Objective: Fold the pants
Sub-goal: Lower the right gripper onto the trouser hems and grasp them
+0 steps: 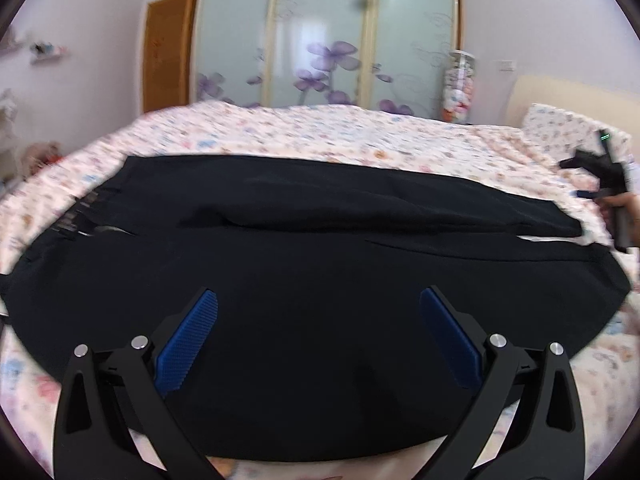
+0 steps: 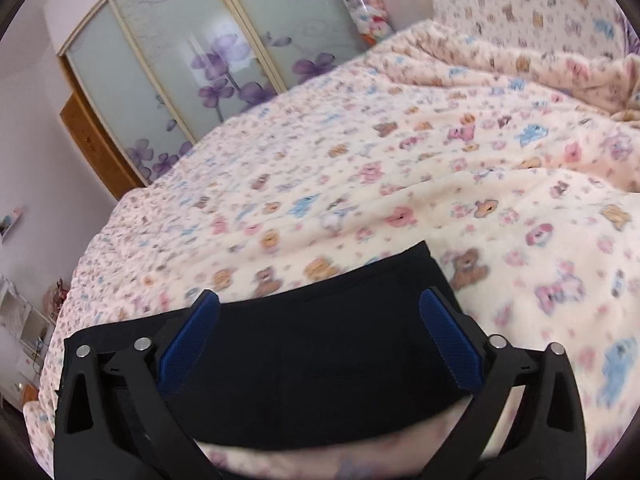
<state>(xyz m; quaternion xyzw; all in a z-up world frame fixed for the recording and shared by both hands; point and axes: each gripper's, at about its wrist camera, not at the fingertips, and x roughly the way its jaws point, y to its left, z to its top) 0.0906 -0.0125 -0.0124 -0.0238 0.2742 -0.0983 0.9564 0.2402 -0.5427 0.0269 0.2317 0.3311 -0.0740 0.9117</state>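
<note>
Dark pants lie spread across the bed, waistband out to the left of the left wrist view, the two legs running side by side toward the right. And here's the left claw, poised low over the near leg, wide open, blue pads splayed with nothing between them but cloth lying flat underneath. No pinch yet. Over on the far right, the right claw shows in a hand, out past the hems. Switch to its own camera: the right claw is wide open too, empty, angled down at the hem end of the pants, the cuff edge sitting just ahead of the pads. That spacing looks deliberate, one claw at each end of the near leg so it can be lifted evenly and laid over the far one. The picture is smeared, so whether either pad touches fabric I can't tell. Soft cloth on a soft quilt: expect a shallow pinch to bring the bedding up with it
</note>
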